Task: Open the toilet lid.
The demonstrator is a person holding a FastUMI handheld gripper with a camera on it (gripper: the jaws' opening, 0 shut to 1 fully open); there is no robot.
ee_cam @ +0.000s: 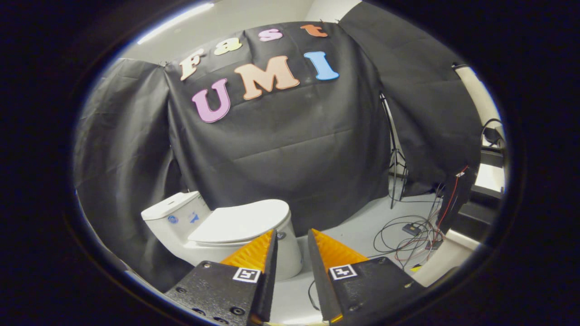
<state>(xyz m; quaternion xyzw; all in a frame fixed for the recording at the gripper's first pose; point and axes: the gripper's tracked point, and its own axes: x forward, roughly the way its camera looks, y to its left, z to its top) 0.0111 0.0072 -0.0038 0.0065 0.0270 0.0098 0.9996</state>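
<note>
A white toilet [217, 231] stands on the floor against the black cloth wall, its tank [174, 213] behind it to the left. The flat white lid [244, 220] lies down, closed over the bowl. My gripper [292, 233] hovers in front of and slightly right of the toilet, fingers open with a narrow gap and nothing between them. The left fingertip [265, 242] overlaps the lid's front right rim in the view; whether it touches I cannot tell.
A tangle of cables [410, 235] and a small black box lie on the pale floor to the right. A light-stand tripod [396, 167] rises by the cloth. A white bench or counter edge [446, 258] sits at the far right.
</note>
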